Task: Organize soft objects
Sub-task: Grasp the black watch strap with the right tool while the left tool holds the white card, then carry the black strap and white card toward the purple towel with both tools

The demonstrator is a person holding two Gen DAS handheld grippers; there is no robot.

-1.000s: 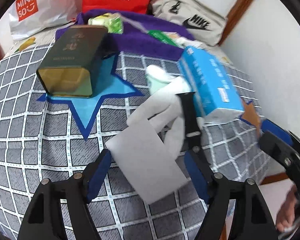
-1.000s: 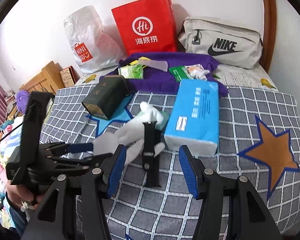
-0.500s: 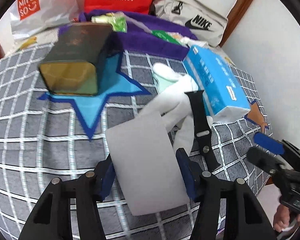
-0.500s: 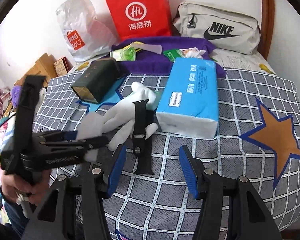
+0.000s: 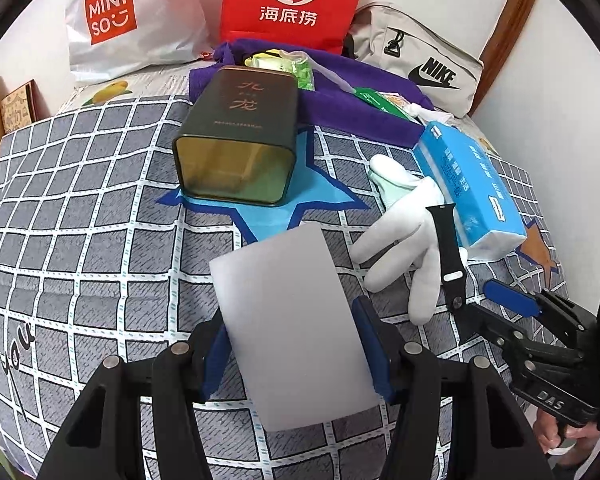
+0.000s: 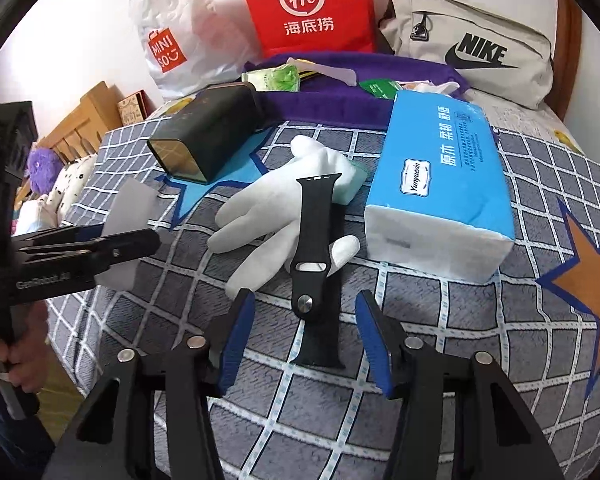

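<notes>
L claw point(image 5: 296, 344): I've got it clamped on the white sponge slab point(image 5: 292, 328), held above the bed point(image 5: 80, 216).
R claw point(image 6: 304, 336): jaws apart, just been closing; black watch strap point(image 6: 314, 256) lies between the tips, untouched.
Strap: lies across the white glove point(image 6: 272, 212), beside the blue tissue pack point(image 6: 440, 184).

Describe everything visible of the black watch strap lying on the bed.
The black watch strap looks like matte rubber or silicone. It has a round silver stud and an oval slot near its middle, and small notches at its far end. It lies flat and lengthwise: the far half rests across the white glove, the near half on the checked bedcover. The right gripper hovers over the near end, jaws open, not touching it.
</notes>
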